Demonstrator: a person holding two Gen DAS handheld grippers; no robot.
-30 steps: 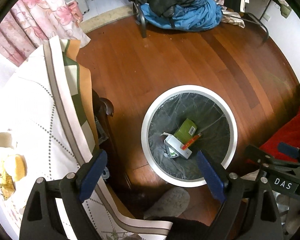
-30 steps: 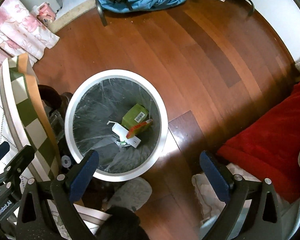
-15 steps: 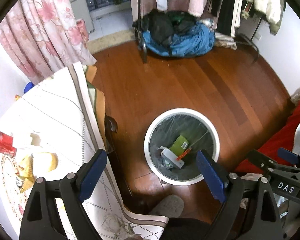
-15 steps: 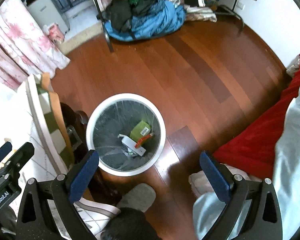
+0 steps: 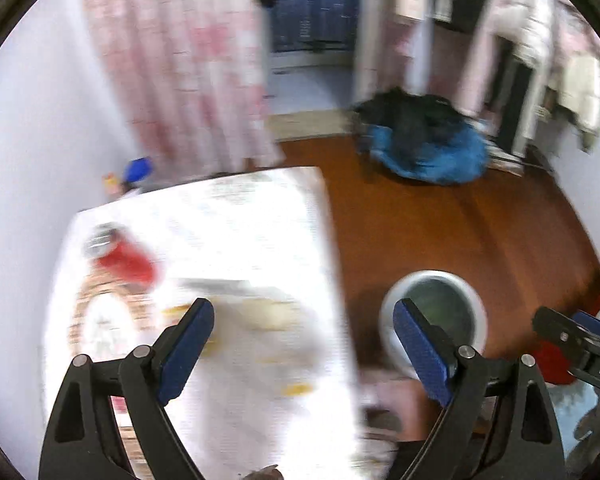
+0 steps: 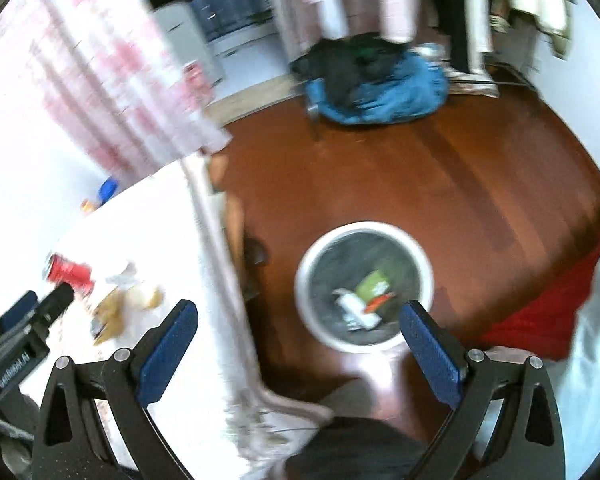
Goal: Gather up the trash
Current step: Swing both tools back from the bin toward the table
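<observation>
Swung up and leftward since half a second back: both views now blurred, with far more of the white-clothed table (image 5: 236,240) in frame and the bin pushed toward 4 o'clock in the left wrist view

Largest first. Red-brown wooden floor (image 6: 440,184) across the middle and right of both views. Table filling the lower left from the left wrist camera; from the right wrist camera, only at 8 to 9 o'clock, cloth edge hanging down past centre. Pink flowered curtain (image 5: 188,80) at 11 o'clock. Blue and black heap of clothing (image 6: 376,84) at 1 o'clock on the floor, below hanging garments

Round white-rimmed trash bin (image 6: 320,264) standing on the floor just beside the table, a little right of centre at 4 o'clock from the right wrist; holding a green box (image 6: 374,283), a white carton (image 6: 354,308) and a small red-orange piece (image 6: 378,300), all touching or nearly so. Same bin partly hidden behind the right-hand finger in the left wrist view

Left gripper (image 5: 304,344) spread wide, nothing between its blue pads, hovering over the table. Right gripper (image 6: 298,344) likewise released and empty, above the table edge and bin

On the table: red can (image 6: 69,271) lying on its side at 9 o'clock, with yellowish scraps (image 6: 124,308) just beside it, too smeared to identify
</observation>
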